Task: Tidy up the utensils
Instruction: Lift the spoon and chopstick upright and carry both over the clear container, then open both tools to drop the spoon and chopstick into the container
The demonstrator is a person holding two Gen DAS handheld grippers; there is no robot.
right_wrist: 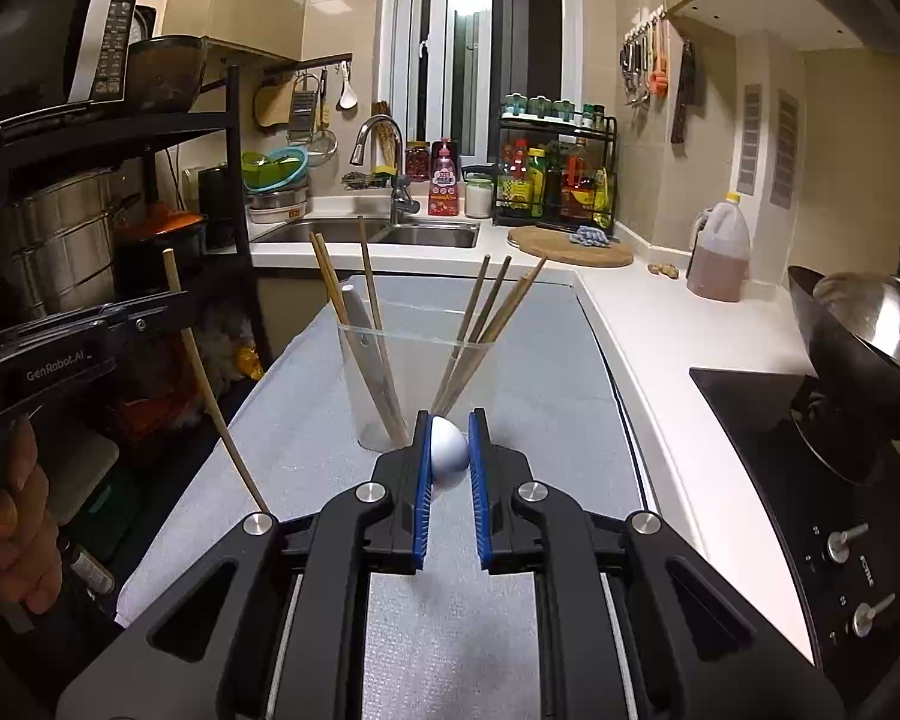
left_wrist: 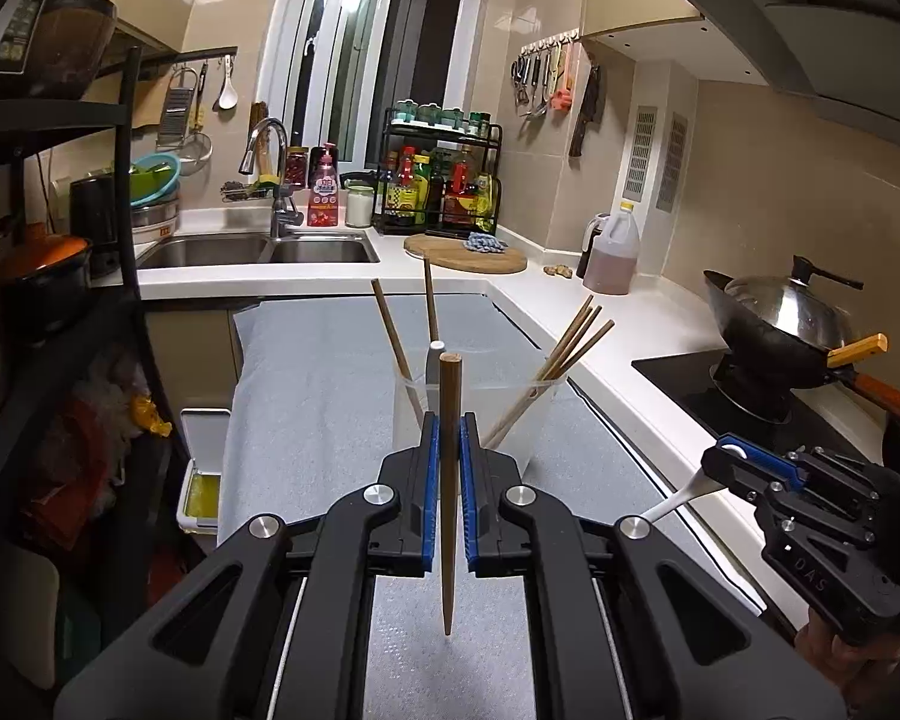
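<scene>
A wooden chopstick (left_wrist: 449,480) is clamped upright between the blue pads of the left gripper (left_wrist: 449,450), its tip hanging above the grey mat (left_wrist: 306,408) and just in front of the clear cup (left_wrist: 474,414). A white spoon (right_wrist: 448,452) is gripped by its bowl in the right gripper (right_wrist: 450,450), also just in front of the cup, with its handle seen sticking out sideways in the left wrist view. Inside the cup, several chopsticks (right_wrist: 486,324) are leaned against the right wall, and more chopsticks with a grey handle (right_wrist: 357,312) are leaned against the left wall. The cup is stood on the mat, with the sink (left_wrist: 258,252) well behind it and the wok (left_wrist: 780,318) to its right.
</scene>
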